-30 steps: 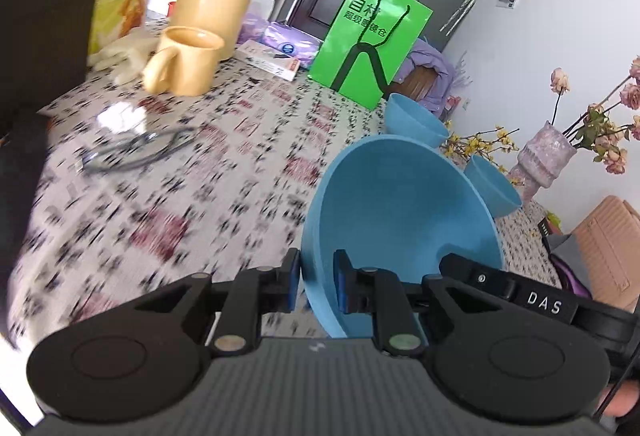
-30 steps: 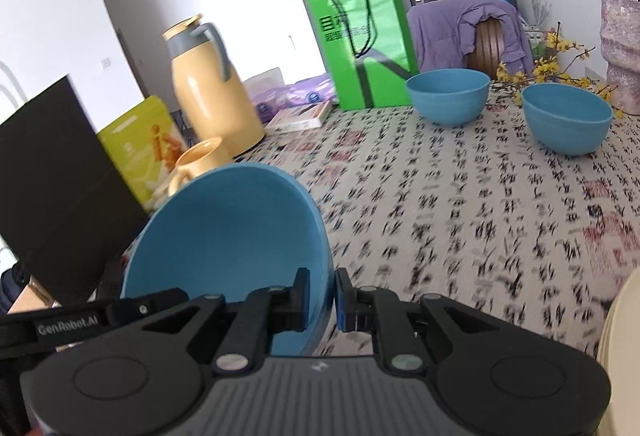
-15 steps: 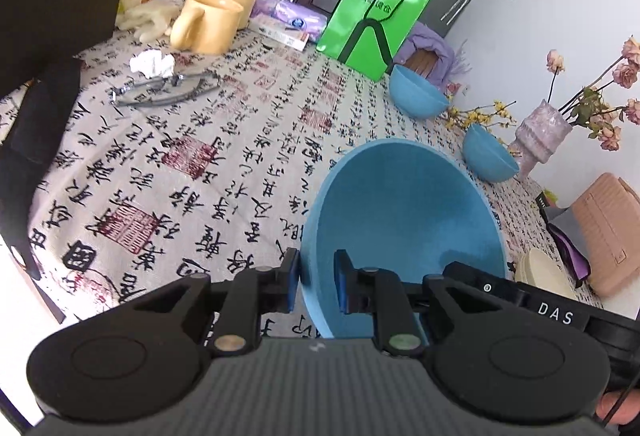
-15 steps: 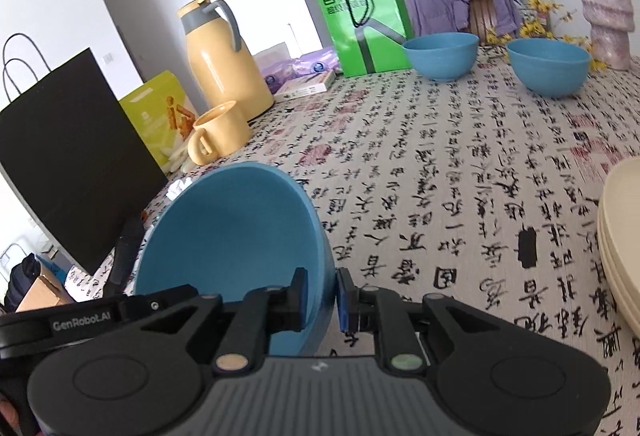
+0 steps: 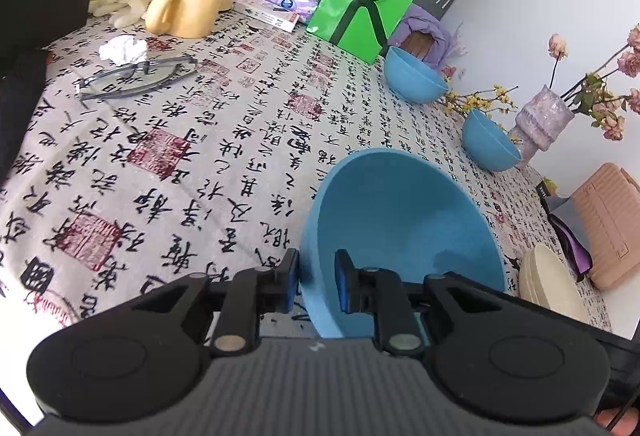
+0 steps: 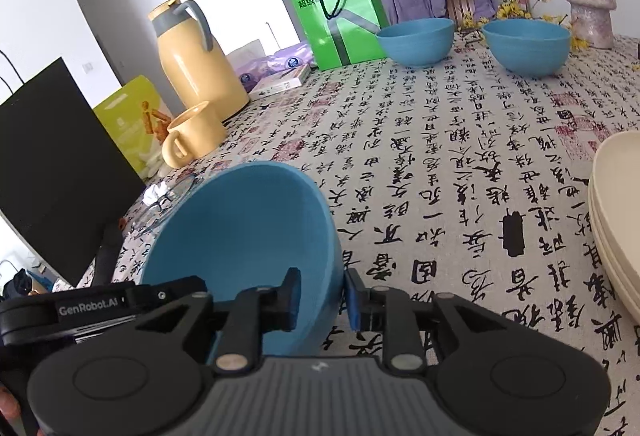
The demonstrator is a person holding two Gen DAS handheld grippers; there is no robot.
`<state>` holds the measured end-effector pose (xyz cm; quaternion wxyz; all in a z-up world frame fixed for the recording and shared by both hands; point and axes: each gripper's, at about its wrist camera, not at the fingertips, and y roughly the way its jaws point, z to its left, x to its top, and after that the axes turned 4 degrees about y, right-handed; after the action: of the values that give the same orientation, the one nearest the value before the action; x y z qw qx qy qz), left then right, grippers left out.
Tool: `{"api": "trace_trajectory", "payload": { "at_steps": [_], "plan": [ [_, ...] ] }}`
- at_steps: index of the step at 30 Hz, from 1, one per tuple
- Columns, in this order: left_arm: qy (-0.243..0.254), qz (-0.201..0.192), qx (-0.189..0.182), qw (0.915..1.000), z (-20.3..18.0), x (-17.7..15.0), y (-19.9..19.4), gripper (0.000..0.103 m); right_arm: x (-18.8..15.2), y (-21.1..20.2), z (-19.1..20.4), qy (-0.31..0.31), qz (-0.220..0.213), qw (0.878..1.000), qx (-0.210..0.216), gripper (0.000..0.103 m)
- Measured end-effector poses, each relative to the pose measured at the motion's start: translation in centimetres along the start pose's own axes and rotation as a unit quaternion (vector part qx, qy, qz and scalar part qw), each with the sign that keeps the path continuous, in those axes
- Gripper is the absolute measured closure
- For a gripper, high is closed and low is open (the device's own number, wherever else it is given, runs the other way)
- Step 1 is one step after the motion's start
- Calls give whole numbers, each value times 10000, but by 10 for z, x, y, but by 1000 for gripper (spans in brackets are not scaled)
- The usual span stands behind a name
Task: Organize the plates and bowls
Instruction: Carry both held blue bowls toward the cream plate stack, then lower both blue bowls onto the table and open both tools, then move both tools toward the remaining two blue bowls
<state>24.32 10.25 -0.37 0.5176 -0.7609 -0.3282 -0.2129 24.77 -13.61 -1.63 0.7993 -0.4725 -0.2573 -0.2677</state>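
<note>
A blue bowl (image 5: 404,232) is held tilted above the patterned tablecloth (image 5: 180,140), its rim pinched from one side by the left gripper (image 5: 317,286) and from the opposite side by the right gripper (image 6: 321,299), both closed down to the wall's thickness. Two more blue bowls (image 6: 416,40) are seen near the green bag (image 6: 336,4), and stacked cream plates (image 6: 616,212) at the right.

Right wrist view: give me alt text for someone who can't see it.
The right gripper is shut on the rim of a tilted blue bowl above a calligraphy-print tablecloth. Two more blue bowls stand at the far end near a green bag, and stacked cream plates sit at right.
</note>
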Motion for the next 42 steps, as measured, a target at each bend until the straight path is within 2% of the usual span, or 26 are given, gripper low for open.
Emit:
{"api": "trace_trajectory", "payload": {
  "at_steps": [1,2,4,5,6,7,9,10,13,14,15,18,21,23,28,32,36,42],
  "plan": [
    [13,-5,4,10000,0,0,2,83,1,1,-2,32,-21,10000,0,77],
    [20,-33,3,10000,-1,1,3,77,2,2,-3,53,-33,10000,9,75],
    [107,-114,44,9999,-4,0,4,60,3,3,-6,77,-48,9999,50,69],
    [179,-178,91,9996,-6,0,3,49,4,3,-6,76,-52,9999,63,61],
    [275,-257,132,9992,-8,0,1,43,4,2,-6,67,-75,9999,55,56],
    [368,-321,157,9987,-10,-1,0,40,4,2,-6,50,-110,9999,42,54],
    [473,-395,220,9979,-12,-1,-1,27,4,2,-6,5,-144,9999,-3,50],
    [501,-414,269,9975,-13,-1,-2,25,4,1,-5,-10,-153,9999,-12,47],
    [577,-497,405,9963,-13,-2,-6,18,3,-2,-5,-83,-243,9997,-63,27],
    [595,-565,462,9956,-13,-2,-7,11,2,-5,-6,-132,-309,9994,-67,18],
    [638,-689,548,9941,-14,-3,-10,1,1,-8,-6,-201,-387,9990,-66,15],
    [1134,-1223,890,9820,-24,-11,-22,0,0,-19,-8,-381,-633,9971,-170,15],
    [1574,-1462,1046,9710,-36,-15,-30,0,-1,-38,-14,-542,-985,9933,-286,13],
    [1681,-1581,1026,9676,-44,-15,-36,0,-2,-53,-23,-593,-1263,9893,-420,9],
    [1881,-1805,830,9618,-70,-19,-43,0,-5,-83,-57,-785,-1781,9731,-1229,8],
    [2101,-1803,732,9581,-93,-25,-36,0,-5,-105,-94,-690,-1946,9626,-1755,8],
    [2063,-1752,628,9606,-107,-29,-31,0,-7,-120,-118,-564,-2048,9580,-1925,8],
    [2131,-1776,564,9591,-123,-38,-31,0,-10,-131,-130,-558,-2135,9570,-1886,7]
  ]
}}
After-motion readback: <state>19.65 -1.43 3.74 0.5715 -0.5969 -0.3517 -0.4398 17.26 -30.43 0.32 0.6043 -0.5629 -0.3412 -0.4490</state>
